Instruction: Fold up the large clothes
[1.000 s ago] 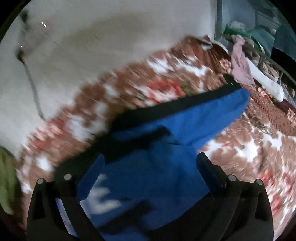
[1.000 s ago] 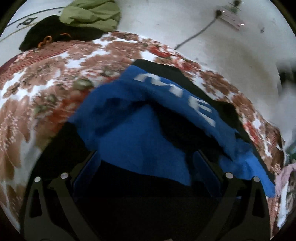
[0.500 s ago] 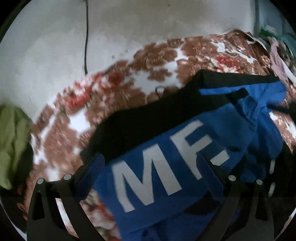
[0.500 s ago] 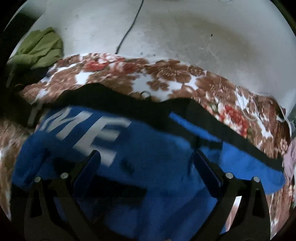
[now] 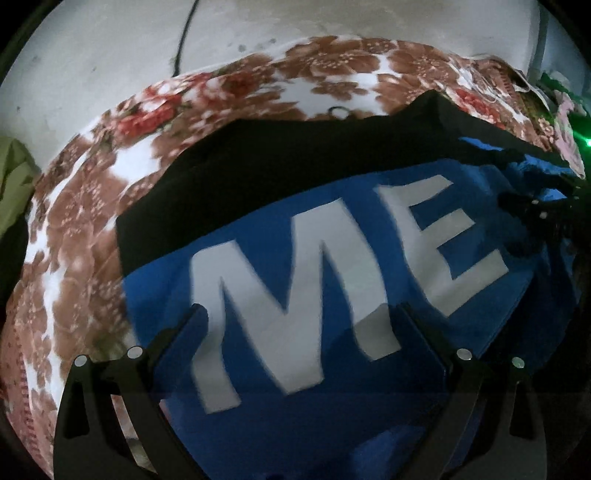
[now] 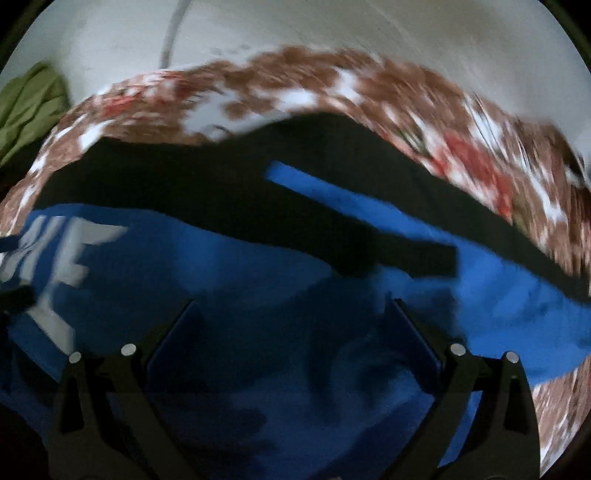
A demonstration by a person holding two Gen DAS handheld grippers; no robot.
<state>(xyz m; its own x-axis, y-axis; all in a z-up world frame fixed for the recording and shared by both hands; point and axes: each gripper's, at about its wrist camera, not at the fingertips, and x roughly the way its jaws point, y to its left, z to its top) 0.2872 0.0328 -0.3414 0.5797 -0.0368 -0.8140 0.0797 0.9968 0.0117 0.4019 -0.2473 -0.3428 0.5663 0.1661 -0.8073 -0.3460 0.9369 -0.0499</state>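
A large blue and black garment (image 5: 480, 295) with big white letters "ME" (image 5: 295, 295) lies spread on a floral bedspread (image 5: 74, 240). My left gripper (image 5: 301, 314) is open just above the lettered blue part, nothing between its fingers. In the right wrist view the same garment (image 6: 258, 332) shows its blue body, a black band (image 6: 332, 184) and a blue sleeve (image 6: 517, 306) reaching right. My right gripper (image 6: 291, 308) is open over the blue cloth. The right gripper shows dimly in the left wrist view (image 5: 532, 210).
The bed (image 6: 369, 81) meets a pale wall (image 5: 332, 18) with a dark cable (image 5: 183, 40) hanging down. A green cloth (image 6: 29, 107) lies at the far left. More clothes (image 5: 565, 122) are piled at the far right.
Both grippers have swung to face the wall and moved lower over the garment. The garment now lies flatter, with the "ME" lettering spread out under the left gripper.
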